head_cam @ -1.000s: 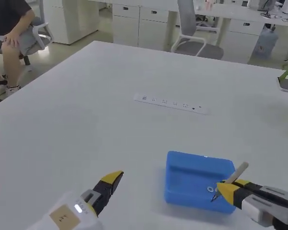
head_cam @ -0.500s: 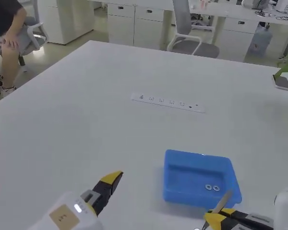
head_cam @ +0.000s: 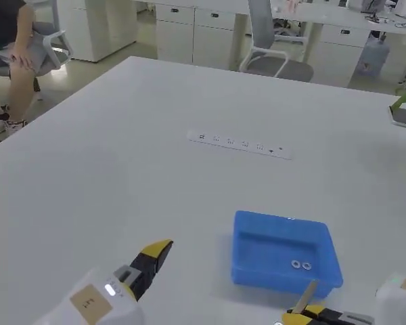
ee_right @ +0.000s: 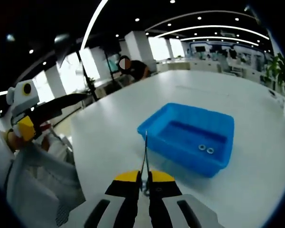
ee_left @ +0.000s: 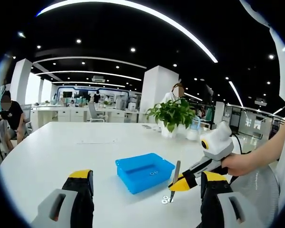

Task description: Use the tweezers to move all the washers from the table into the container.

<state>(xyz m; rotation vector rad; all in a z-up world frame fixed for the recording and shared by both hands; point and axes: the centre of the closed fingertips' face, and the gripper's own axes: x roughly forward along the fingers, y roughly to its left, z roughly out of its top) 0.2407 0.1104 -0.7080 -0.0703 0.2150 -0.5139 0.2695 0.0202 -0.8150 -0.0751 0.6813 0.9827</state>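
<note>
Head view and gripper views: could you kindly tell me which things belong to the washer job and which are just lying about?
Job: tweezers in the right gripper; blue container; two washers inside it; washers on the table.
Lying about: power strip; potted plant; office chair.

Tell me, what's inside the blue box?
Two washers lie side by side on the floor of the blue container. The rest of the floor looks bare. From the left gripper view, its near wall covers part of the floor.
</note>
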